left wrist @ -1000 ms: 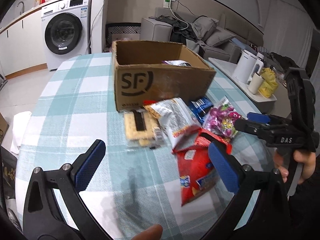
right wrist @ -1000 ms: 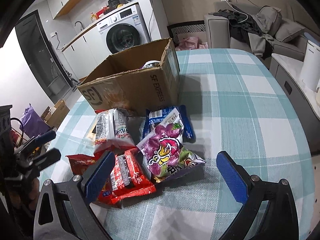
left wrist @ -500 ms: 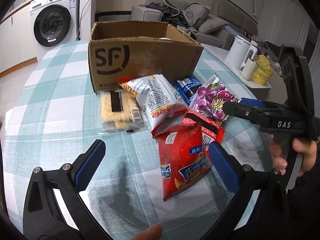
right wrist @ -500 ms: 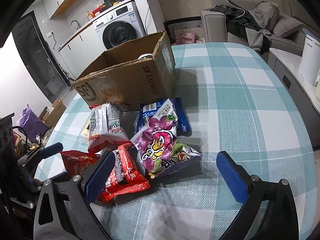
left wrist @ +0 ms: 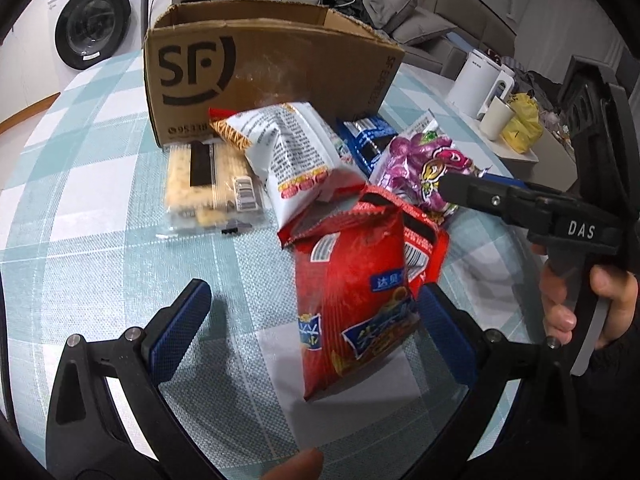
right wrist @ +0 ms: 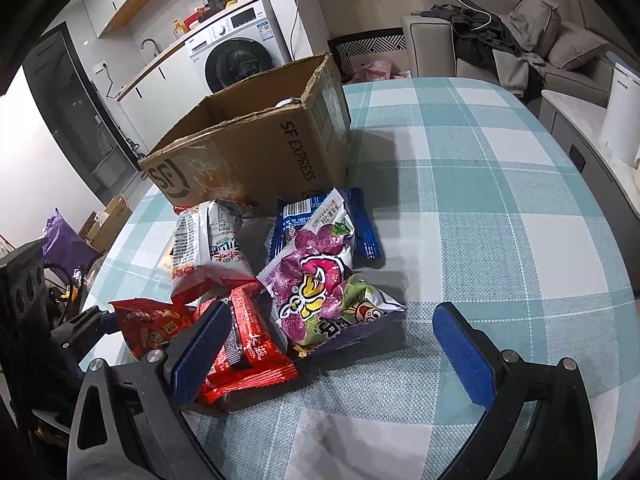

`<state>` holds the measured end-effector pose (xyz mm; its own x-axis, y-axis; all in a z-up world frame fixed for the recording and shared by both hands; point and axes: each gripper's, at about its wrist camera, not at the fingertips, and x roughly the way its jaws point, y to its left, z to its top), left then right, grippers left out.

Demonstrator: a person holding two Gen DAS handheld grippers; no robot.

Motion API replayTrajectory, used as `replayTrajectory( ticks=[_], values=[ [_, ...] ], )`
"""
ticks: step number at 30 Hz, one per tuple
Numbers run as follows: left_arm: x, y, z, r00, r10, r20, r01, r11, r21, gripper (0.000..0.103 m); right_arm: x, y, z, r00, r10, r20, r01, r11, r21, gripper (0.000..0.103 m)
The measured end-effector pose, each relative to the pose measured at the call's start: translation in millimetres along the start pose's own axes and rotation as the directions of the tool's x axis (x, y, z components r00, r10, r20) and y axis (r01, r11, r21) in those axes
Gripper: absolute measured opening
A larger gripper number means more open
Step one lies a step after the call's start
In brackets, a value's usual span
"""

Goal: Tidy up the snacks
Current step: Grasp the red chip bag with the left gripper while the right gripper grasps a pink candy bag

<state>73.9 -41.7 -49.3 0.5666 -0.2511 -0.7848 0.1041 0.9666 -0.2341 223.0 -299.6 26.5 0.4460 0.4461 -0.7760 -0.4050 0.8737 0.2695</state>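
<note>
A red chip bag [left wrist: 352,300] lies on the checked table [left wrist: 100,240], its lower end between the wide-spread pads of my open left gripper [left wrist: 312,332], close to the right pad. Beyond it lie a white snack bag [left wrist: 292,152], a cracker pack [left wrist: 208,176], a blue pack [left wrist: 364,136] and a purple candy bag [left wrist: 424,160], all in front of the open SF cardboard box [left wrist: 260,68]. My right gripper [right wrist: 332,348] is open just short of the purple candy bag [right wrist: 320,280], its left pad over a red bar pack [right wrist: 248,352].
A hand holds the right gripper [left wrist: 460,188] at the right of the left wrist view. A white kettle [left wrist: 476,76], a cup and a yellow bag stand on a side counter. A washing machine [right wrist: 236,60] and a sofa [right wrist: 520,40] are behind. The table's rounded edge runs at the right.
My left gripper has moved forward and down, so the red chip bag now lies between its fingers. My right gripper has come slightly closer to the purple candy bag. Both stay open.
</note>
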Motion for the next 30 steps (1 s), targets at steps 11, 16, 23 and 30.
replayTrajectory(
  ticks=[11,16,23,30],
  values=[
    [9,4,0,1.000,-0.014,-0.016,0.014,1.000,-0.012,0.102,15,-3,5,0.999,0.037,-0.009,-0.037,0.999,0.016,0.096],
    [9,7,1,0.999,-0.028,-0.024,0.028,1.000,-0.007,0.097,23,-2,7,0.998,0.057,-0.017,-0.056,0.998,0.027,0.087],
    [6,1,1,0.996,-0.092,-0.018,0.093,0.996,0.015,0.074,22,1,6,0.997,0.078,-0.007,-0.077,0.997,0.025,0.074],
    [6,-3,-1,0.987,-0.161,-0.016,0.161,0.987,0.010,0.047,19,1,3,0.996,0.086,0.004,-0.086,0.996,0.014,0.064]
  ],
)
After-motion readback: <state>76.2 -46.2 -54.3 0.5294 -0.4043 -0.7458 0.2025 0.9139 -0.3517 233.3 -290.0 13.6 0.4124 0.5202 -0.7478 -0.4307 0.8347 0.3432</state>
